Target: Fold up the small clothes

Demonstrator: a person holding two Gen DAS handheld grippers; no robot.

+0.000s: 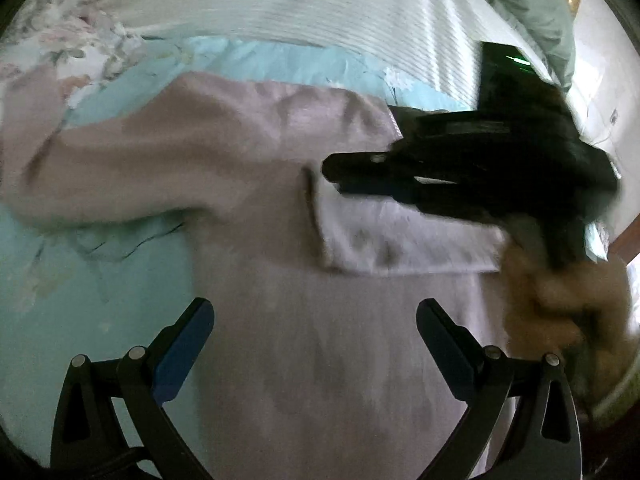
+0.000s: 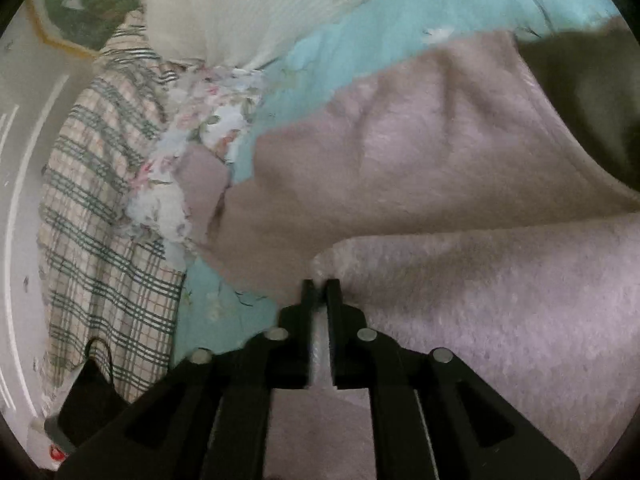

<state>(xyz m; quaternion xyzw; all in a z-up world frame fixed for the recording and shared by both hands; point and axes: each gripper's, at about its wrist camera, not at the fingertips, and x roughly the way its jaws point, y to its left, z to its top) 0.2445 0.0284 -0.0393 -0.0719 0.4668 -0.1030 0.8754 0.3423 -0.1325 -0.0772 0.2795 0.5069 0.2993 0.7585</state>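
Observation:
A fuzzy pale pink top (image 1: 256, 184) lies spread on a light blue floral bedsheet (image 1: 120, 264), one sleeve stretched to the left. My left gripper (image 1: 314, 332) is open and empty, hovering over the top's lower body. My right gripper (image 1: 332, 178) comes in from the right, held by a bare hand, and is shut on the other sleeve (image 1: 400, 236), folded across the top's chest. In the right wrist view the right gripper (image 2: 320, 284) pinches a fold of the pink top (image 2: 460, 280), with the far sleeve (image 2: 360, 152) beyond it.
A white ribbed pillow (image 1: 320, 4) lies at the far side of the bed. A plaid cloth (image 2: 100, 200) and floral bedding (image 2: 200, 136) sit at the left in the right wrist view. A grey-green cushion (image 1: 532, 8) is at the far right.

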